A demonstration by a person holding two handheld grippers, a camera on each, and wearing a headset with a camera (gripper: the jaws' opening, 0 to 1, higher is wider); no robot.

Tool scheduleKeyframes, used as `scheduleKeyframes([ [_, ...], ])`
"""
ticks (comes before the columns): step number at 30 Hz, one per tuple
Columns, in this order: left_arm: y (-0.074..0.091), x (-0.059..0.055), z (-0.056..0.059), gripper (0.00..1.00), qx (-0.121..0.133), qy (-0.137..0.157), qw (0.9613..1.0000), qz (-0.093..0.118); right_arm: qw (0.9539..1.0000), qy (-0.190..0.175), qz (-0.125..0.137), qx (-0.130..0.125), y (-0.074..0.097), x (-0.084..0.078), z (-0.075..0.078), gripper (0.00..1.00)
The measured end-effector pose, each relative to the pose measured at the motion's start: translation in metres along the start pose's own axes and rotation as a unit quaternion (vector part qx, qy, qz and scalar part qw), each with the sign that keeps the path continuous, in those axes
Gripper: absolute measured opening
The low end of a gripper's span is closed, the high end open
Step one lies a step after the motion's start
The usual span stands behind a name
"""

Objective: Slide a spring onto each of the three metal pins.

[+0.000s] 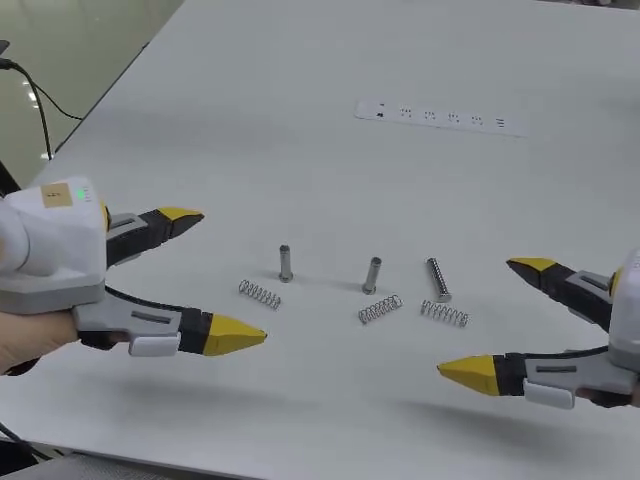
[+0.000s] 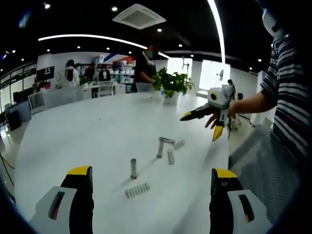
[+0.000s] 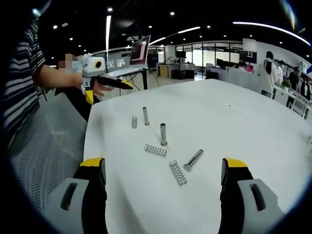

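Three metal pins lie in a row on the white table. The left pin and the middle pin stand upright; the right pin lies on its side. A loose spring rests in front of each: left spring, middle spring, right spring. My left gripper hovers open to the left of the row, my right gripper open to its right. The left gripper view has the left pin and its spring nearest. The right gripper view has the lying pin and its spring nearest.
A white power strip lies flat toward the far side of the table. The table's left edge runs diagonally, with a black cable beyond it. A potted plant stands at one end, a laptop on a stand off the other.
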State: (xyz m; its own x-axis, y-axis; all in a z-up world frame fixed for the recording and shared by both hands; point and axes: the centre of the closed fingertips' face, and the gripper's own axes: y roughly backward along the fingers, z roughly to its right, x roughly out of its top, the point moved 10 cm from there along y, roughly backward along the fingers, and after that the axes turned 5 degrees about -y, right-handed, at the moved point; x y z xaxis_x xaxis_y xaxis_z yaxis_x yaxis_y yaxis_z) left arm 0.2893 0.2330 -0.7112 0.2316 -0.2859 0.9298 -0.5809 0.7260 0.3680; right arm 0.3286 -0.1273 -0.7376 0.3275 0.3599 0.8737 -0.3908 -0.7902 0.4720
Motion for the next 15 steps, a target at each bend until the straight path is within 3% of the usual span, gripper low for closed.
scheduleKeyframes([
  [15,-0.0003,0.0015,0.0015,0.98,-0.004,0.007,1.0,0.004,1.0,-0.005,-0.003,0.004,-0.0007,-0.0031,-0.0023,0.98],
])
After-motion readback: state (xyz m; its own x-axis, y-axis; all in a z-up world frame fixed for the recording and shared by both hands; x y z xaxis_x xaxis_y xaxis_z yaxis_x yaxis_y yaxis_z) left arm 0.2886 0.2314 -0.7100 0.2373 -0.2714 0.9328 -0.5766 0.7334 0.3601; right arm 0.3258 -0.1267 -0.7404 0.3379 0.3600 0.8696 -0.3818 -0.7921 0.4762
